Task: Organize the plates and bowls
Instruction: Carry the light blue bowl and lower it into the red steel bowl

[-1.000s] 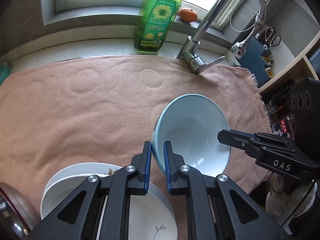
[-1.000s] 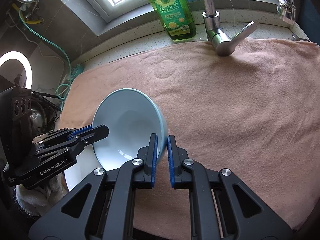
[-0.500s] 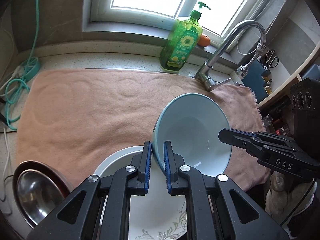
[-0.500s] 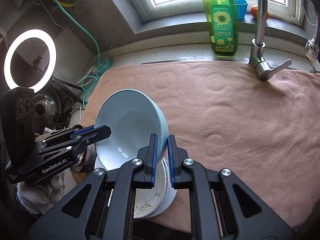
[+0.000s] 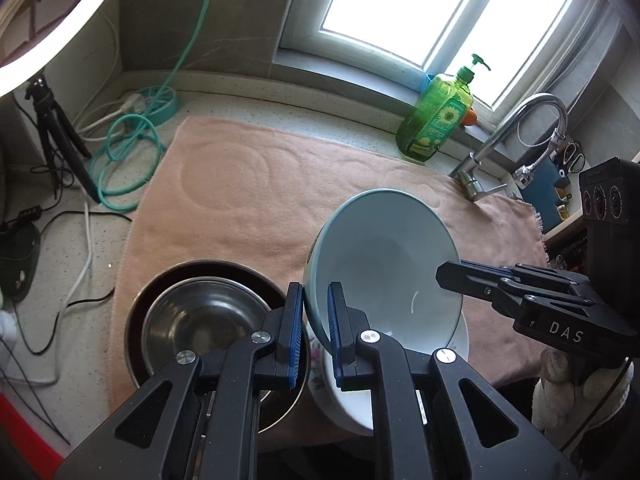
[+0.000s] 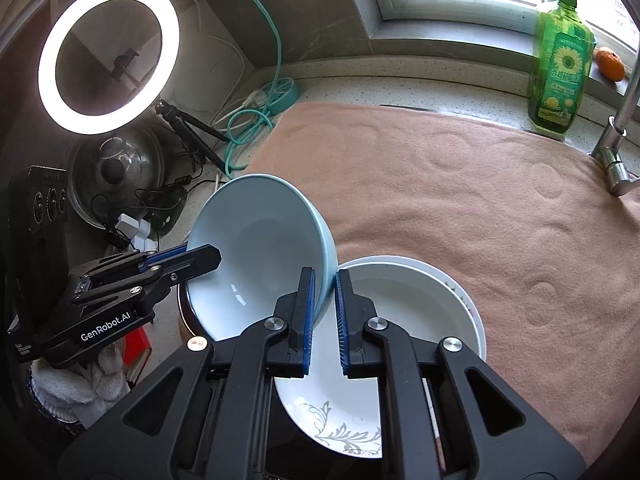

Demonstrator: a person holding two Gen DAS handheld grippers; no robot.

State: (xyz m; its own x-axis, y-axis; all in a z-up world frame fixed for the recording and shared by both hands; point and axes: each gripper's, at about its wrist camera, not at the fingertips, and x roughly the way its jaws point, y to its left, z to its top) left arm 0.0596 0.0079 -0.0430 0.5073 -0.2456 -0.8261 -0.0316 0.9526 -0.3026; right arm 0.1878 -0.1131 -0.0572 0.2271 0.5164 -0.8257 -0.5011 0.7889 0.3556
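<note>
Left to right: the left gripper (image 5: 314, 312) and right gripper (image 6: 325, 304) each pinched an opposite rim of the pale blue bowl (image 5: 384, 272), carried tilted between them. Left of the left jaws sat the steel bowl (image 5: 200, 320); beneath the right jaws lay the white plates (image 6: 420, 312). The bowl apparently remained unplaced. Beyond the jaws stood the soap bottle (image 6: 560, 64) and faucet (image 5: 520, 132), clear of the path.
</note>
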